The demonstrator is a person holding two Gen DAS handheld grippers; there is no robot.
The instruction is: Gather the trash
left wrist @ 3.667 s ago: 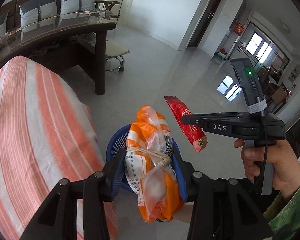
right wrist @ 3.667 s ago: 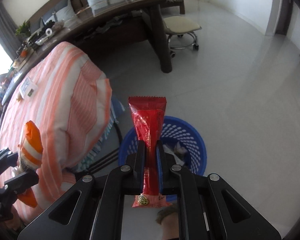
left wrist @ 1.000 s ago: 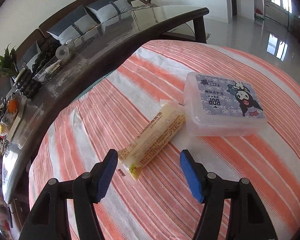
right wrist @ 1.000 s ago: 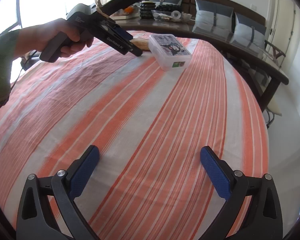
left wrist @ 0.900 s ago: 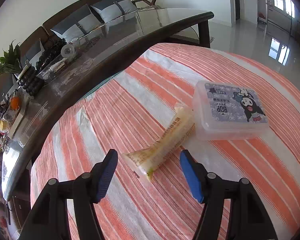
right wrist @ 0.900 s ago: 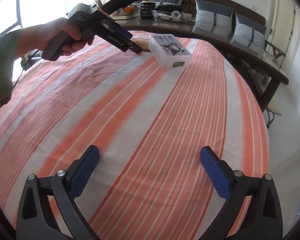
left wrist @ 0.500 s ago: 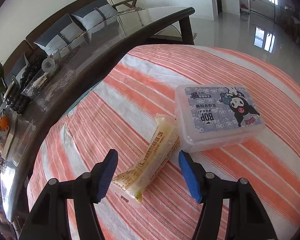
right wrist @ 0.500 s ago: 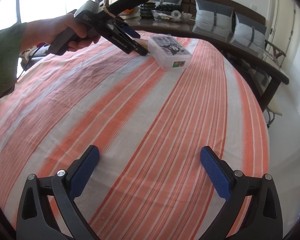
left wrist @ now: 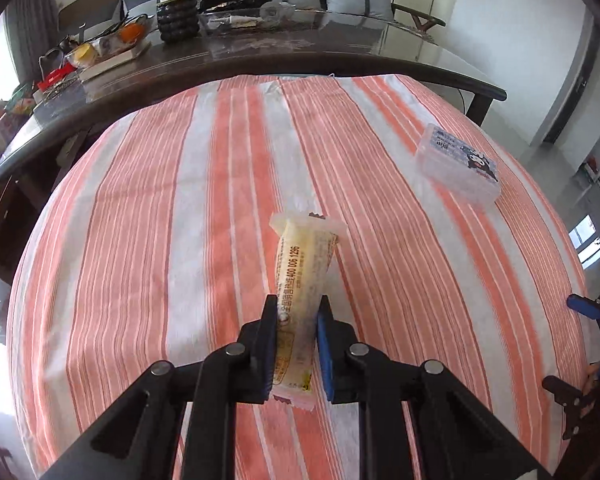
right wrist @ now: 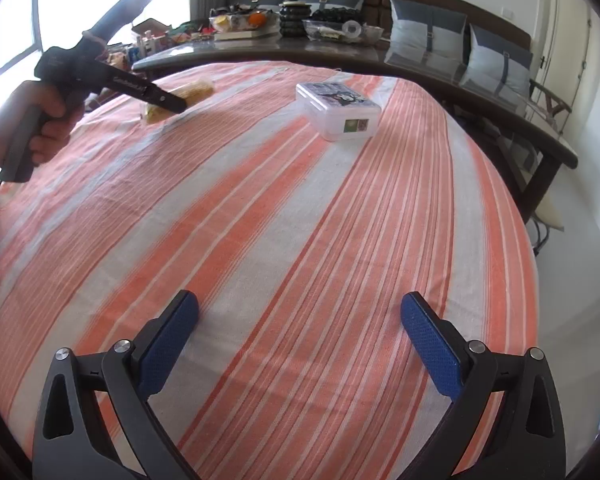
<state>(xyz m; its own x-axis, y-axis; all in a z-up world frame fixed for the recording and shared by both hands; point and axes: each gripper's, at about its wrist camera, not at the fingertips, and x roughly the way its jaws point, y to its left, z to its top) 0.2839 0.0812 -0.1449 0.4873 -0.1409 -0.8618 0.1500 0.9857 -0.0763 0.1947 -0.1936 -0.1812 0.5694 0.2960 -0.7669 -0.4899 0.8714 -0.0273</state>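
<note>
Wrapper (left wrist: 304,276), a long yellowish snack packet, runs lengthwise straight out along the fingers of the left gripper (left wrist: 297,320), its crimped far end pointing ahead toward the dark glass-topped table (left wrist: 340,60) beyond. Its near end sticks out behind the pads, and the rest reaches forward past the fingertips, held off the striped tablecloth (left wrist: 140,240). The jaws have just been closing and now pinch the packet on both sides, so the left gripper has hold of it by its lower half. The film is pale and translucent with crimped, serrated ends, dark printed characters and a line of digits running along its length, and a small round mark near the pads.

Ahead and to the right of that gripper, well apart from the packet, a clear plastic box (left wrist: 460,168) with a cartoon lid rests on the cloth.

In the right wrist view, the left hand (right wrist: 40,128) holds its gripper at the far left with the yellow packet in its tip. The right gripper (right wrist: 300,332) hangs over the bare cloth with its blue pads (right wrist: 168,340) spread wide and nothing between them.
</note>
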